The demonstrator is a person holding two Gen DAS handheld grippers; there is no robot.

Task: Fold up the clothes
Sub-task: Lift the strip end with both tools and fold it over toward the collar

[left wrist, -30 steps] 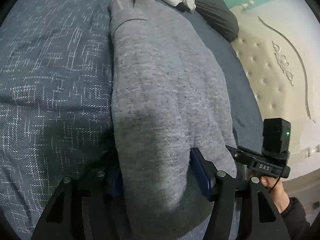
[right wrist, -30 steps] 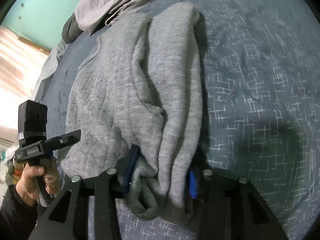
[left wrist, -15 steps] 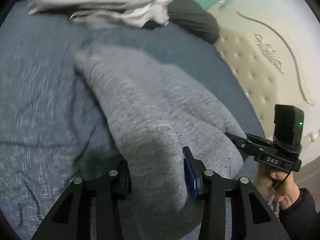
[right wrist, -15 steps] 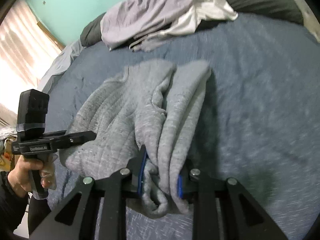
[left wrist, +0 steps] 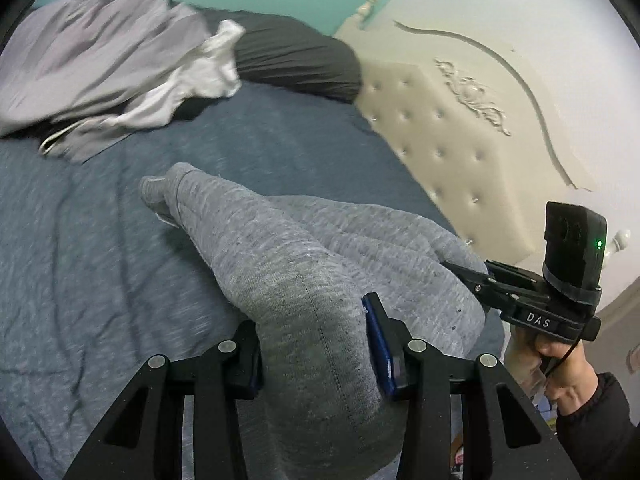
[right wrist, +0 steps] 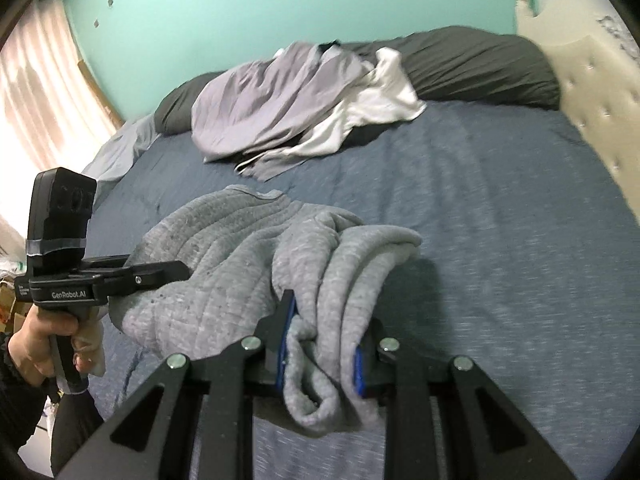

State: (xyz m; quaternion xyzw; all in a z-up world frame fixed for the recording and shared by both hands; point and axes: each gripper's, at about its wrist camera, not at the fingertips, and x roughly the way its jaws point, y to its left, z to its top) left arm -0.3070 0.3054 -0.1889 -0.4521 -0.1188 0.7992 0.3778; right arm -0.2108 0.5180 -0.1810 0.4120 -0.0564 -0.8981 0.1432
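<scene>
Both tongs clamped on one grey sweater (left wrist: 304, 264): left gripper (left wrist: 316, 348) pinching a thick rolled bunch of the near edge, right gripper (right wrist: 324, 348) pinching a narrower gathered wad at the other near corner. Pads pressed into cloth on both sides, nothing spread.

Sweater lifted at the near end, draped away from the tongs, far end trailing down toward the blue bedspread (left wrist: 92, 240). Long axis running straight ahead from the jaws, toward the pile of unfolded clothes (right wrist: 296, 104) and dark pillow (right wrist: 472, 64) at the far side. Pile well apart from the sweater. Both hands about equally near, side by side on the same edge; right gripper visible beside the left in the left wrist view, left gripper (right wrist: 160, 276) visible in the right wrist view.

Probably mid fold: near edge to be carried forward over the far part, along that long axis.

Versus a second earlier: sweater then flat on the bed and filling the view, now raised, with more bed, wall and headboard (left wrist: 448, 128) in sight. Jaws then wider around the cloth, now tighter on it.
</scene>
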